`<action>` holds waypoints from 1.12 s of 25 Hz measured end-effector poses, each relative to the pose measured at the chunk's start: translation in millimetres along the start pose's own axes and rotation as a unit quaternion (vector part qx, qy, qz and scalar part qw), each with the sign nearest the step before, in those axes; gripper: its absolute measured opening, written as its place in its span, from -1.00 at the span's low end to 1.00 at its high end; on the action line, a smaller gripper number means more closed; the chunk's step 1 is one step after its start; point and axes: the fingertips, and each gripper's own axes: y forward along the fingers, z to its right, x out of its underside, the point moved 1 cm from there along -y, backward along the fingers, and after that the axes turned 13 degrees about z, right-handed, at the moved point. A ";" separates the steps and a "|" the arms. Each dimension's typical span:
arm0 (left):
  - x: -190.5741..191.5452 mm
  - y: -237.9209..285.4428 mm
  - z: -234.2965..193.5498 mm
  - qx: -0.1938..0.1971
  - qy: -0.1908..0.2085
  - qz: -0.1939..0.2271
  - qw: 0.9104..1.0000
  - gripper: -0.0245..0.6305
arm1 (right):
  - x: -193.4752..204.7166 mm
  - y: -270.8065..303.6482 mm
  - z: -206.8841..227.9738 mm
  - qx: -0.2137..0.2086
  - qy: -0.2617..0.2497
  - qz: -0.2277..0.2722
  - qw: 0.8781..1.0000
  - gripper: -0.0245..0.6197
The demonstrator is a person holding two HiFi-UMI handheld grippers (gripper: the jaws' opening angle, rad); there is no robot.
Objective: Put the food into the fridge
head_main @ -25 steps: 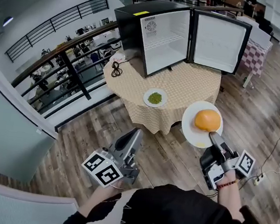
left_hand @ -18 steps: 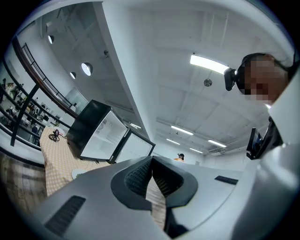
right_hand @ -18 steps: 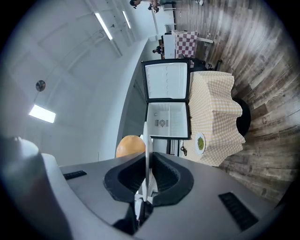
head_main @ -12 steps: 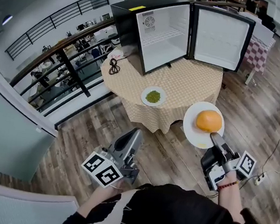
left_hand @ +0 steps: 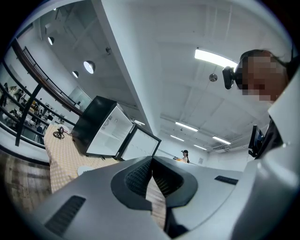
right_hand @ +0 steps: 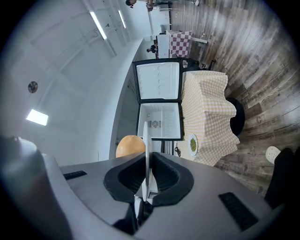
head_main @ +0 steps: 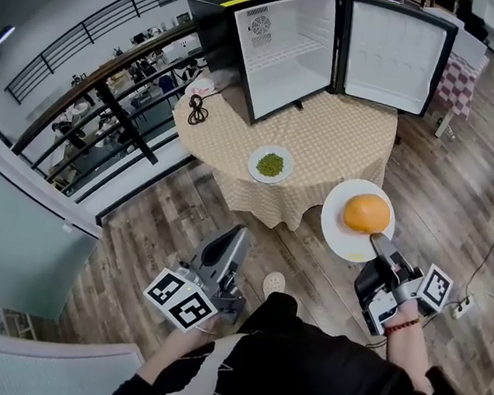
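The round orange food lies on a white plate held in the air at the near edge of the table, well short of the fridge. The right gripper is clamped on the plate's near rim, which runs edge-on between its pads in the right gripper view. The left gripper hangs beside it, jaws closed on nothing. Beyond, a small plate of green food rests on the checked round table before the black fridge, its door wide open and its shelves bare. We judge the carrying step in hand; next, the plate must stay level, pass over the table and slide onto a shelf.
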 end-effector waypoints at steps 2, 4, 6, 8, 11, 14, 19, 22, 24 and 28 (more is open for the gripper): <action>3.8 13.2 -10.8 0.002 -0.008 -0.005 1.000 -0.89 | -5.2 10.2 6.2 0.010 0.000 0.006 1.000 -0.83; 6.2 17.1 -13.1 0.005 -0.017 -0.007 1.000 -0.89 | -5.2 9.1 5.9 0.015 -0.002 0.012 1.000 -0.83; 8.0 22.6 -16.6 0.006 -0.025 -0.006 1.000 -0.89 | -4.8 9.9 5.2 0.016 -0.004 0.013 1.000 -0.83; 7.9 31.8 -21.5 0.009 -0.027 -0.005 1.000 -0.89 | -6.4 14.5 6.4 0.020 -0.008 0.013 1.000 -0.83; 5.2 47.5 -28.3 0.019 -0.015 -0.009 1.000 -0.89 | -10.8 29.2 5.9 0.018 -0.010 0.016 1.000 -0.83; -2.3 78.6 -50.9 0.026 -0.008 -0.011 1.000 -0.89 | -22.2 66.3 6.9 0.018 -0.010 0.020 1.000 -0.83; -14.5 123.0 -79.1 0.046 -0.003 -0.012 0.999 -0.89 | -38.9 121.1 5.6 0.017 -0.014 0.029 0.999 -0.83; -22.6 145.0 -93.2 0.053 0.003 -0.008 0.999 -0.89 | -46.4 147.1 3.0 0.012 -0.015 0.033 0.999 -0.83; -28.2 160.8 -103.5 0.058 0.013 -0.005 0.998 -0.89 | -52.7 165.7 1.1 0.007 -0.013 0.038 0.999 -0.83; -36.0 187.0 -128.4 0.058 0.047 -0.017 0.997 -0.89 | -67.7 200.3 2.0 -0.004 -0.018 0.051 0.999 -0.83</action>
